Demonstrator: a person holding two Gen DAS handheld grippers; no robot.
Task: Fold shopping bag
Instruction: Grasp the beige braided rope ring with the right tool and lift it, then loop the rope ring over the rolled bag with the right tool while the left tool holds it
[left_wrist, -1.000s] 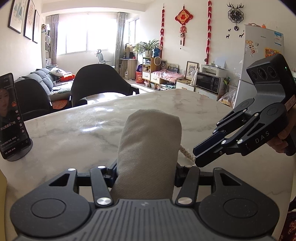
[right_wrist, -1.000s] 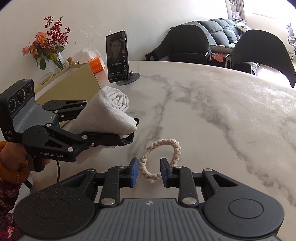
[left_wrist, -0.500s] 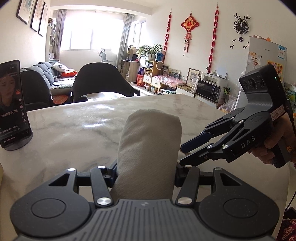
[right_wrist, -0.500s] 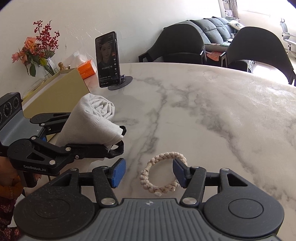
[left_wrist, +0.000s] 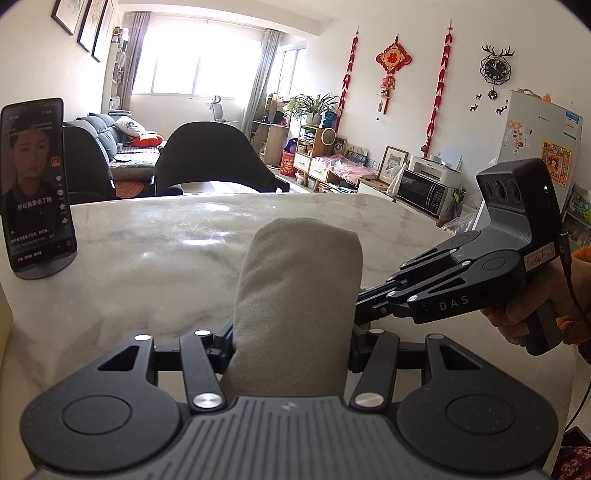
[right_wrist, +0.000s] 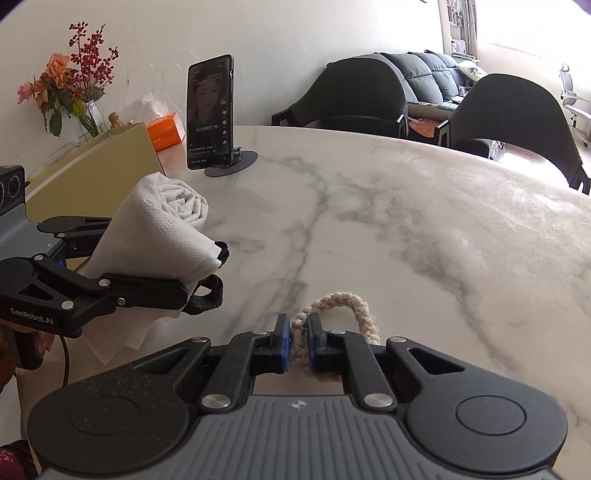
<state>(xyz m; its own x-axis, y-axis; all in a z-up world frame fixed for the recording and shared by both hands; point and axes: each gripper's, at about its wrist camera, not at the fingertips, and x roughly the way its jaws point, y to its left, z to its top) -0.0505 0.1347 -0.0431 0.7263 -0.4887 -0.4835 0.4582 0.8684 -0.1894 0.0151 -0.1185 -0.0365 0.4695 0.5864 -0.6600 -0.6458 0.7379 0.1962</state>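
left gripper (left_wrist: 291, 343): jaws clamped on rolled bag (left_wrist: 295, 295)
right gripper (right_wrist: 295, 341): jaws closing on rope loop (right_wrist: 343, 306)
risk: loop slips out; roll unwinds onto tabletop (right_wrist: 406, 221)

The lower end of the rolled off-white fabric shopping bag (left_wrist: 295, 306) is hidden behind the black left gripper (left_wrist: 291, 347) body, and the roll covers the black right gripper (left_wrist: 364, 314) tips. In the right wrist view, part of the beige braided rope loop (right_wrist: 341, 306) passes behind the blue pads (right_wrist: 283, 341). The black phone (left_wrist: 35, 181) text is too small to read.
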